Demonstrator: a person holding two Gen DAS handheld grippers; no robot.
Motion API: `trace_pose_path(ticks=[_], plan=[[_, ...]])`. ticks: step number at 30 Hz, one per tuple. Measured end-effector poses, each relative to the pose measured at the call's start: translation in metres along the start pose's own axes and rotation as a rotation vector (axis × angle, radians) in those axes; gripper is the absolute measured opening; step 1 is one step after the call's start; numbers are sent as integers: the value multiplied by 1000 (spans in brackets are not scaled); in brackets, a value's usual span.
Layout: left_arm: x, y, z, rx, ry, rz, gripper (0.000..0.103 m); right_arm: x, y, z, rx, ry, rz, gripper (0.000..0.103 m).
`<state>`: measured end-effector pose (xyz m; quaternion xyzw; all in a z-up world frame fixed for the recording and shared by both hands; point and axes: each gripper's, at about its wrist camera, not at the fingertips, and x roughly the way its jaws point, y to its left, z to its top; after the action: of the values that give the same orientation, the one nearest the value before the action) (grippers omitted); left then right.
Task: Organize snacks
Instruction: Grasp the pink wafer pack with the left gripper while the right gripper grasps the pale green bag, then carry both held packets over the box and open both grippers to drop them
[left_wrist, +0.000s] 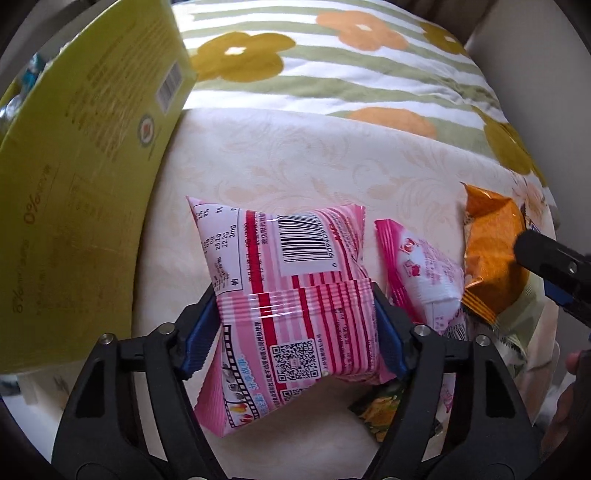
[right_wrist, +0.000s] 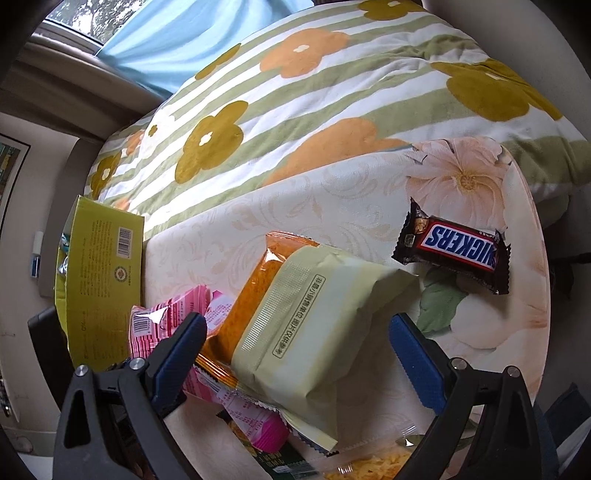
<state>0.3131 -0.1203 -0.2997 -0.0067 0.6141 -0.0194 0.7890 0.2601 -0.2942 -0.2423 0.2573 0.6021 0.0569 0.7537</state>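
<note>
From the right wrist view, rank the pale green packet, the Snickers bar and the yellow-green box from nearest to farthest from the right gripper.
1. Pale green packet: lies between the fingers of the open right gripper, at the middle.
2. Snickers bar: ahead and to the right, alone on the cloth.
3. Yellow-green box: upright at the far left edge.

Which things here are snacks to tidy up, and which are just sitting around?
Snacks to tidy: pink packet in the left gripper, orange packet, pale green packet, Snickers bar, yellow-green box.
Just around: flowered blanket, tablecloth, blue curtain.
</note>
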Motion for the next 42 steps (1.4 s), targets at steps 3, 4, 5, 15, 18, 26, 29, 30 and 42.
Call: trace_pose_path(ticks=[3,4,5,15,18,26,29,30,42], plan=[[-3,1,0,9,-6,-15,68,4,0,0,16,5,-2,98],[-4,2,0,10,-9,-21,68,6,0,-1,21,11,-4,98],[-6,3,0,13,-12,-30,67,7,0,-1,24,13,-4,98],[-16,11,-9,32,-6,-90,67,8,6,-7,24,-10,-17,78],[-21,14,-10,38,-16,-97,67,5,5,-11,27,-18,-15,73],[-47,16,-15,51,-59,-111,67,-14,4,-19,33,-71,18,66],[-59,14,-16,56,-78,-123,67,-22,4,-21,39,-89,35,66],[-63,13,-16,58,-84,-126,67,-25,3,-22,47,-98,47,66],[-128,5,-12,30,-199,-181,67,-83,15,-19,-7,-181,133,65]])
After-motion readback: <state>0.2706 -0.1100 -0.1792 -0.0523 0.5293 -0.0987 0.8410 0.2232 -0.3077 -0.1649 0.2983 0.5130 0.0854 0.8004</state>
